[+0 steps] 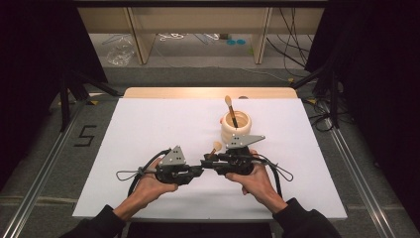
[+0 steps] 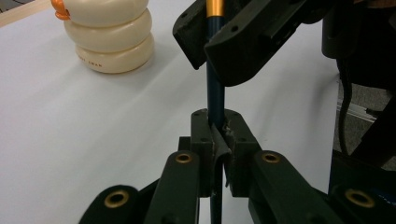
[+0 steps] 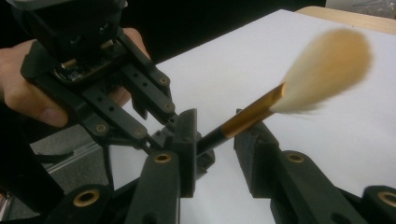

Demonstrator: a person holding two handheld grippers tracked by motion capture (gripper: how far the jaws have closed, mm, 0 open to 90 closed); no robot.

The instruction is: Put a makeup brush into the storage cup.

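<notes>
A makeup brush (image 1: 215, 148) with a dark handle (image 2: 215, 93), gold ferrule and pale bristle head (image 3: 327, 70) spans the gap between the two grippers near the table's front middle. My left gripper (image 2: 218, 135) is shut on the handle's lower end. Facing it tip to tip, my right gripper (image 3: 217, 140) straddles the handle just below the ferrule. One pad touches the handle; a gap shows on the other side. A cream ringed holder (image 1: 236, 128) stands just behind the right gripper with a second brush (image 1: 230, 106) upright in it.
The white table top (image 1: 148, 129) lies bare to the left and right of the hands. Both grippers' cables loop on the table by the wrists. Stand legs and cables are on the floor beyond both sides of the table.
</notes>
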